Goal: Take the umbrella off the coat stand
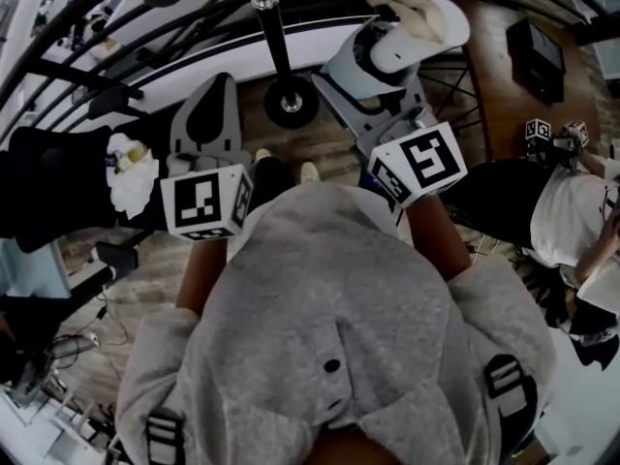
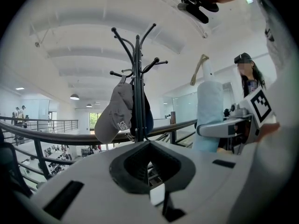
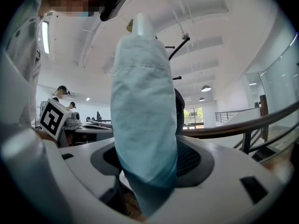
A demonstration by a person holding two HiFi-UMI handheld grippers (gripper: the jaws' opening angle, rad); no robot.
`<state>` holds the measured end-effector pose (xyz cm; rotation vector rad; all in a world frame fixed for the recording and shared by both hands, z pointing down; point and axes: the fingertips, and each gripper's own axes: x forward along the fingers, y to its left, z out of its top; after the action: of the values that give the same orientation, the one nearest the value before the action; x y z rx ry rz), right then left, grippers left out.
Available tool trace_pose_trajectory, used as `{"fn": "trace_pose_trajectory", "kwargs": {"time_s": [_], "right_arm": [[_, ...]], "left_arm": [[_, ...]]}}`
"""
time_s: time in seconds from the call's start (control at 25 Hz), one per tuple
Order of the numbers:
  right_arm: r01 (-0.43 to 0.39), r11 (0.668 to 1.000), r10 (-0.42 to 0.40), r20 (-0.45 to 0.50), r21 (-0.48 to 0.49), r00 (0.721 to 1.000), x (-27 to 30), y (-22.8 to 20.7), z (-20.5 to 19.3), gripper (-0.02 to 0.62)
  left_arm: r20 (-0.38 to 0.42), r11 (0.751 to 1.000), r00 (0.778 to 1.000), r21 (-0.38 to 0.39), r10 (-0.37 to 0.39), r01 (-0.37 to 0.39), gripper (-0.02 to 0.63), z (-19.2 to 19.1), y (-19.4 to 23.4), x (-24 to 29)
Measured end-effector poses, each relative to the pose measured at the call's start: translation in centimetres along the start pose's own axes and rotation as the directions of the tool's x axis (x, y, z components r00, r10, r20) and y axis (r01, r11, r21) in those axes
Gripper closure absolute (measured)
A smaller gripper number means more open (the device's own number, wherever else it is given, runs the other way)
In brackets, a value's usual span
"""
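Bright, fisheye-warped; head view seemingly underexposed

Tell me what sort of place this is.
Probably an upper level of a large open-plan office or lab: a railing overlooks a lower floor, people sit at desks, and a coat stand stands by the railing.

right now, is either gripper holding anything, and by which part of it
The right gripper grips the folded pale blue umbrella around its body, near the lower end. The left gripper holds nothing.
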<state>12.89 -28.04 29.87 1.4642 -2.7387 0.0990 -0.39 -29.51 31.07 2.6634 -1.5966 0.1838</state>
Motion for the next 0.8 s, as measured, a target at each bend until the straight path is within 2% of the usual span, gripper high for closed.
{"fn": "trace_pose_trajectory", "kwargs": {"time_s": [0.4,0.8], "right_arm": [[0.018,1.0,-0.018,0.003,-0.002,1.0,-1.2,2.2,0.0,0.305],[0.033,0.999,-0.033,-0.006,0.01,0.999,-4.7,7.8,-0.6,0.305]], "left_arm": [[0.002,0.999,0.999,-0.008,-0.035,0.035,0.592,-0.4,0.3,-1.8],[0.006,0.998,0.998,-0.014,-0.058,0.058,0.594,-0.9,-0.1,-8.5]]}}
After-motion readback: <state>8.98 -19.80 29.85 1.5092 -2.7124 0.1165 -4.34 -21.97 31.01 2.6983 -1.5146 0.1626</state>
